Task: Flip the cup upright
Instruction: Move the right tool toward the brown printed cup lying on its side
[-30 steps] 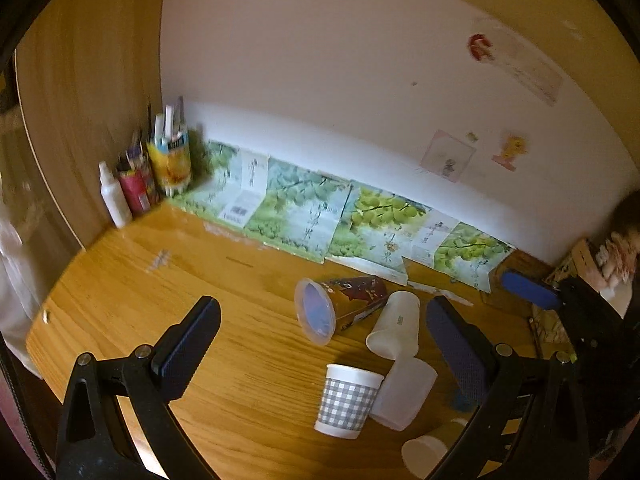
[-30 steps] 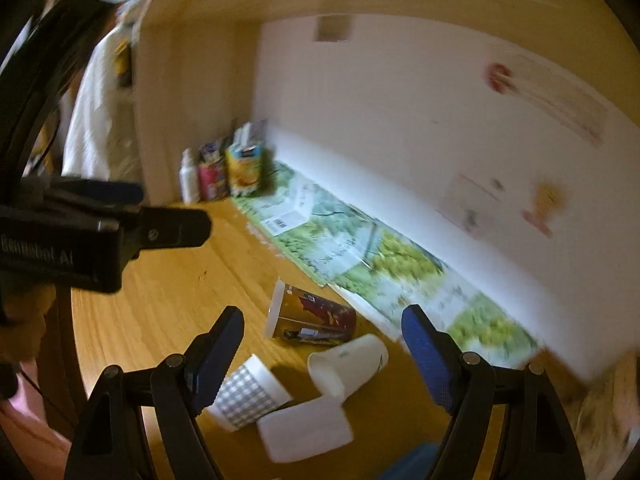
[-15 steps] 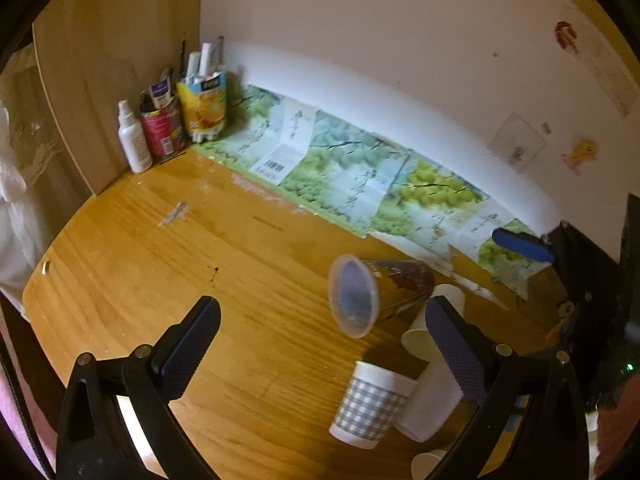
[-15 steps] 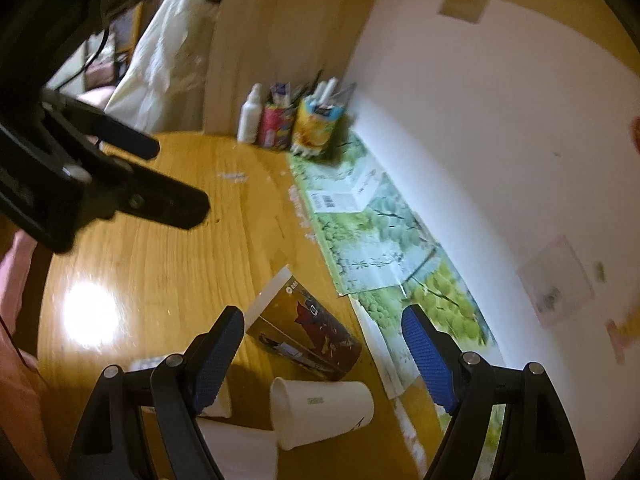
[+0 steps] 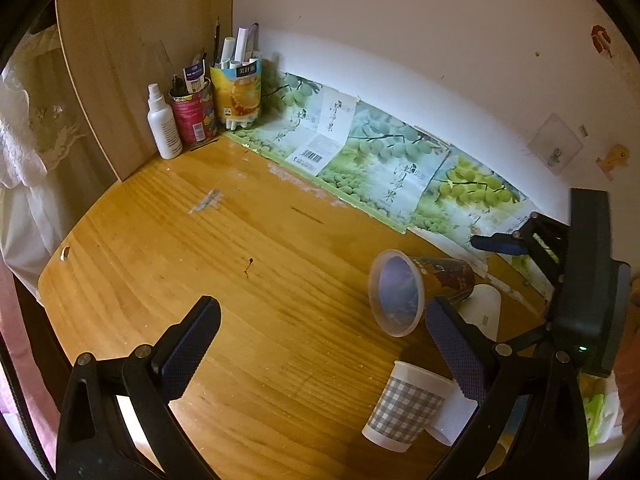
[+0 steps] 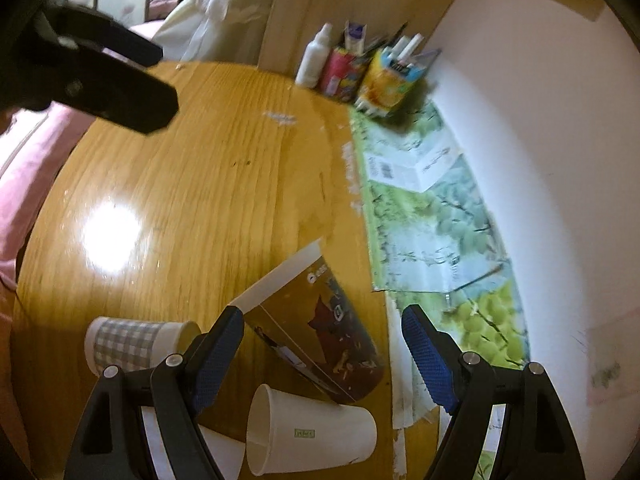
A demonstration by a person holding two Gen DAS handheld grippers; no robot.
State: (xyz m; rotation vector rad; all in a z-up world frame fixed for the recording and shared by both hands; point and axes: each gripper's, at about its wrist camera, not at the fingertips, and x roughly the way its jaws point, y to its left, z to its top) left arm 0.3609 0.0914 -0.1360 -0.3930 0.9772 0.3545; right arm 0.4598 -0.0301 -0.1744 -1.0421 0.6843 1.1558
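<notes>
A tall brown printed cup lies on its side on the wooden desk, its open mouth facing the left wrist view. My right gripper is open, its fingers on either side of this cup, just above it. A plain white cup lies on its side beside it. A grey checked cup stands near another white cup. My left gripper is open and empty over the bare desk, left of the cups.
A spray bottle, a red can and a yellow pen holder stand in the back left corner. Green grape-print sheets line the white wall. A wooden side panel closes the left.
My right gripper has swung down and in over the brown cup, now between its fingers. My left gripper has shifted left and tilted down, so the cups sit further right in its view.
</notes>
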